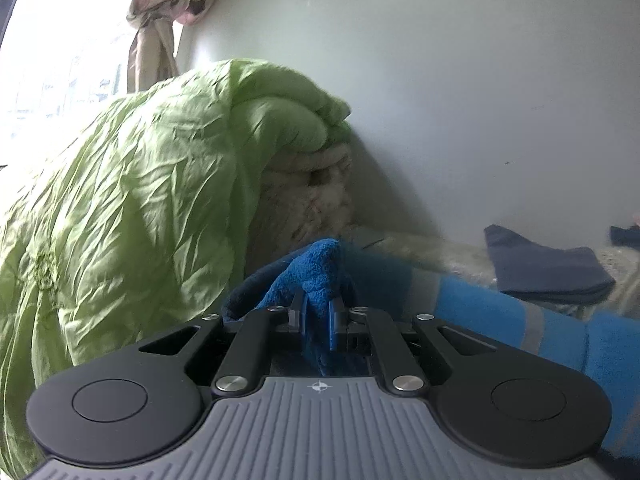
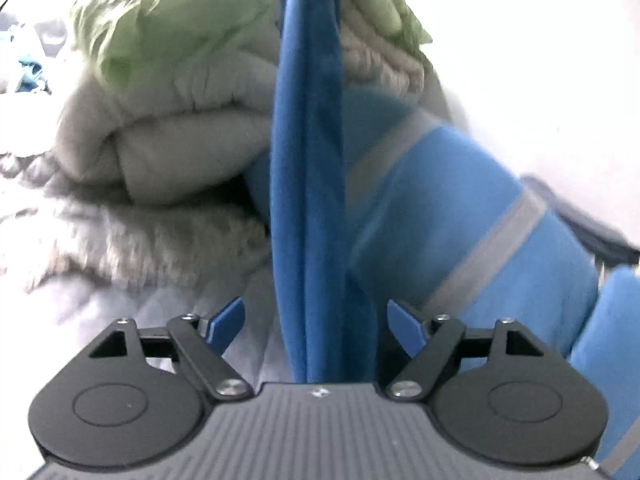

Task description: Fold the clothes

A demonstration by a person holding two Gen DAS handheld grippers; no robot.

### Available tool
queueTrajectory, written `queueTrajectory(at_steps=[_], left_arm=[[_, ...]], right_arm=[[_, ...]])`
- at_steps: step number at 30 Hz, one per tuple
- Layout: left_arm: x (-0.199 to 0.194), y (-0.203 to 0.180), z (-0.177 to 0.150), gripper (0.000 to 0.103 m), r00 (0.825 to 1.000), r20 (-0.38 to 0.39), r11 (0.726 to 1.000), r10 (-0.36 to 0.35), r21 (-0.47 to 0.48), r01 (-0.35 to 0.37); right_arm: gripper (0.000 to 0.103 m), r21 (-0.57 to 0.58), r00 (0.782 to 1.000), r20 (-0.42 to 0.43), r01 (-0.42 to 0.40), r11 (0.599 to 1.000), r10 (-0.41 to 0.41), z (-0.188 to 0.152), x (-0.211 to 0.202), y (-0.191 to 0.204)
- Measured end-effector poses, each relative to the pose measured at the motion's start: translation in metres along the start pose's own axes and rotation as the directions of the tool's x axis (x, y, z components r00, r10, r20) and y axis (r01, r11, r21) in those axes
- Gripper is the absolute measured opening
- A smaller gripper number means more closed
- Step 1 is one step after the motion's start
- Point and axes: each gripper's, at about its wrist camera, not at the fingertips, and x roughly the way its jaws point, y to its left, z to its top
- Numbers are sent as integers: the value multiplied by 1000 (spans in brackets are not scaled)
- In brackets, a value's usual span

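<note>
A blue fleece garment [image 1: 316, 268] with grey stripes [image 1: 532, 320] is pinched at a bunched corner by my left gripper [image 1: 318, 308], which is shut on it; the rest trails away to the right. In the right wrist view the same garment [image 2: 308, 160] hangs as a tall vertical fold straight down the middle. It passes between the spread blue pads [image 2: 228, 320] of my right gripper [image 2: 316, 320]. Those jaws stand wide apart and neither pad touches the cloth. The striped part [image 2: 460, 208] drapes off to the right.
A crumpled green quilt [image 1: 140, 200] is piled on rolled beige bedding [image 2: 168, 132] against the pale wall [image 1: 440, 80]. Folded dark blue clothes [image 1: 548, 268] lie at the right on a fluffy bed cover [image 2: 120, 240]. A knotted curtain [image 1: 160, 8] hangs by the bright window.
</note>
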Motion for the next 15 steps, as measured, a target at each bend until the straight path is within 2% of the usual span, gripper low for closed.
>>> queueTrajectory(at_steps=[4, 5, 6, 7, 10, 15], left_arm=[[-1, 0, 3, 9, 1000, 6, 1000, -8, 6, 8], [0, 1, 4, 9, 1000, 7, 1000, -7, 4, 7], [1, 4, 4, 9, 1000, 4, 1000, -3, -4, 3], [2, 7, 4, 9, 1000, -2, 1000, -1, -17, 1], [9, 17, 1, 9, 1000, -26, 998, 14, -60, -16], [20, 28, -1, 9, 998, -55, 989, 3, -151, -11]], right_arm=[[72, 50, 1000, 18, -15, 999, 14, 22, 15, -5], [48, 65, 1000, 20, -20, 998, 19, 27, 19, -7], [37, 82, 1000, 12, -19, 996, 18, 29, 22, -9], [11, 100, 1000, -3, -15, 995, 15, 30, 24, -10], [8, 120, 1000, -17, -17, 993, 19, 29, 23, -12], [7, 10, 997, -4, -75, 997, 75, 26, 10, 18]])
